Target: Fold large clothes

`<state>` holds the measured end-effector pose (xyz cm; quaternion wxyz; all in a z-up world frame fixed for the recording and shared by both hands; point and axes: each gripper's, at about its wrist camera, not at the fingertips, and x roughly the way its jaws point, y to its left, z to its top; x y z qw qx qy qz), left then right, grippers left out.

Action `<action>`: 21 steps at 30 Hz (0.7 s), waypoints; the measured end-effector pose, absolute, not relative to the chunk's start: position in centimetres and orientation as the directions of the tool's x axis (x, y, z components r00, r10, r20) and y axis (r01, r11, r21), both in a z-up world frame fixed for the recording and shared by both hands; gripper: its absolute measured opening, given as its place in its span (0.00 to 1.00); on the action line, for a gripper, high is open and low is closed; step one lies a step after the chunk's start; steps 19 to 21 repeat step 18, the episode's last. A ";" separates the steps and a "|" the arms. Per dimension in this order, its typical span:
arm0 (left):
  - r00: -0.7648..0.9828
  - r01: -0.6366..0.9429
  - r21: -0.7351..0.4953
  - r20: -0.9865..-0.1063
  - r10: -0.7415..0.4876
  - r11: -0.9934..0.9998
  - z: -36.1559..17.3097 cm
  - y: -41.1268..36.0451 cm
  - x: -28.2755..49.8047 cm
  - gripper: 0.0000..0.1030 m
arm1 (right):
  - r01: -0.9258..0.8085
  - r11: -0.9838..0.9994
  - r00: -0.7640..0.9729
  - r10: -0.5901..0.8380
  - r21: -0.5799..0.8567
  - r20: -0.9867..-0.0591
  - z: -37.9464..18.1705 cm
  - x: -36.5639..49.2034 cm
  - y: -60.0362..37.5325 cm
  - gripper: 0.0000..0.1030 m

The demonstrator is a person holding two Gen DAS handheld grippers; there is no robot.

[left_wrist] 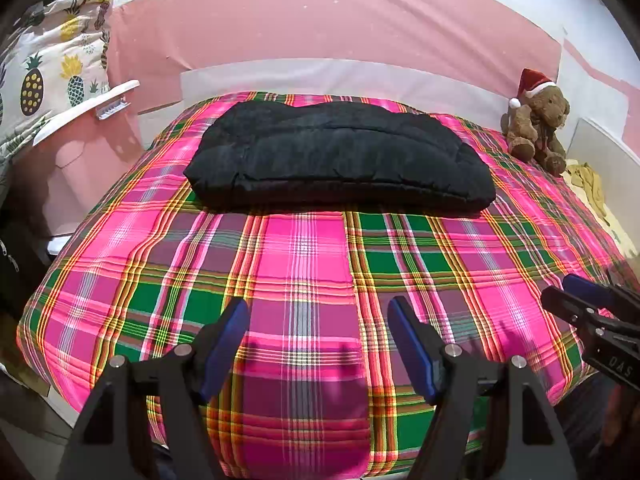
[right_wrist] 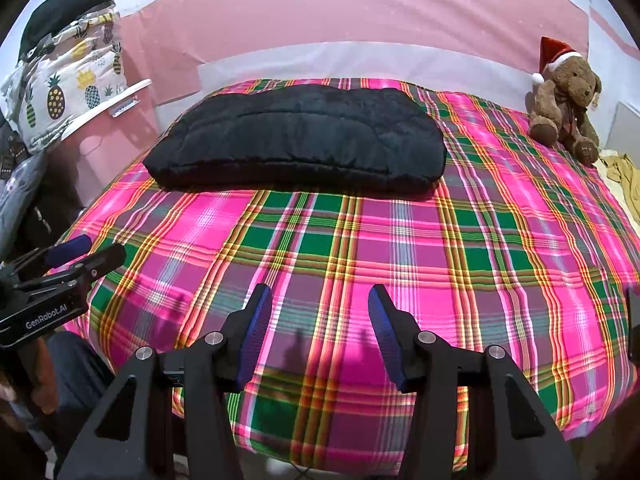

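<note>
A black padded garment (left_wrist: 340, 156) (right_wrist: 298, 140) lies folded into a long flat bundle across the far half of the bed. The bed is covered by a pink, green and yellow plaid cloth (left_wrist: 304, 280) (right_wrist: 360, 248). My left gripper (left_wrist: 318, 308) hovers open over the near part of the plaid cloth, nothing between its blue pads. My right gripper (right_wrist: 318, 296) is likewise open and empty above the near edge, well short of the garment. Each gripper appears at the side of the other's view: the right gripper (left_wrist: 560, 288) and the left gripper (right_wrist: 96, 252).
A brown teddy bear with a Santa hat (left_wrist: 536, 120) (right_wrist: 564, 100) sits at the far right corner. A pineapple-print bag (left_wrist: 52, 72) (right_wrist: 68, 88) and a white hanger (left_wrist: 84, 110) are at the left. Yellow cloth (right_wrist: 624, 180) lies right of the bed. A pink wall stands behind.
</note>
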<state>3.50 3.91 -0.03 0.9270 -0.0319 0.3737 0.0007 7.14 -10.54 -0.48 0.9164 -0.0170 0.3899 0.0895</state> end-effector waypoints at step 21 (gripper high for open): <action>0.703 -0.048 -0.065 -0.711 -0.012 0.997 -1.5 4.4 4.3 0.72 | -0.166 0.986 0.671 0.137 0.032 -0.729 -1.1 7.6 -10.5 0.49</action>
